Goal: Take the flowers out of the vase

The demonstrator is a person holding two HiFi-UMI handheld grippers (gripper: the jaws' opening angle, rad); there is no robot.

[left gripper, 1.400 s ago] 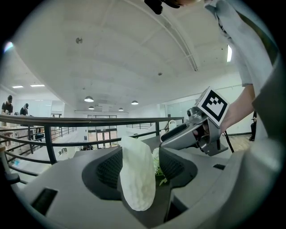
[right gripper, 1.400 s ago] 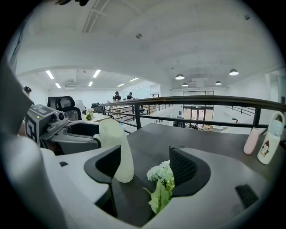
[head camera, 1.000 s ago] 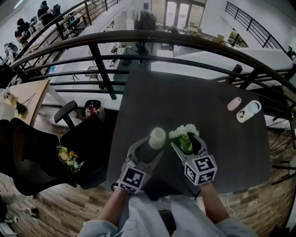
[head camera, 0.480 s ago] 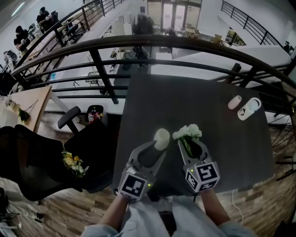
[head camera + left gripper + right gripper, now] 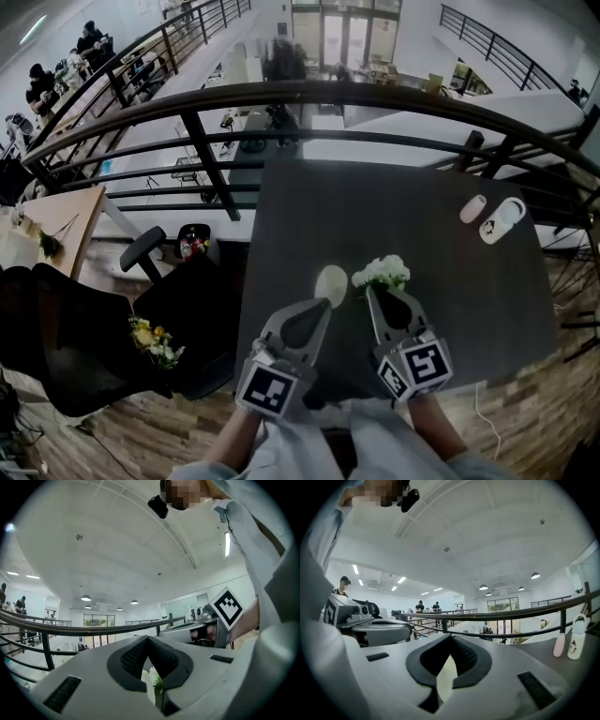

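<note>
Flowers [image 5: 382, 272] stand just right of vase [image 5: 330, 281], apparently removed. Left tool [image 5: 323, 302] and right tool [image 5: 372, 289]: jaws just closed together, gripping nothing.

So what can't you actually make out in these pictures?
Whether the flowers sit in the vase: head view, right gripper covers the stems.
Vase's lower part: head view, left gripper covers it.
Pink thing and white thing at the table's far corner: too small to name.
Gripper views: shut jaws block most of the vase and flowers.
</note>
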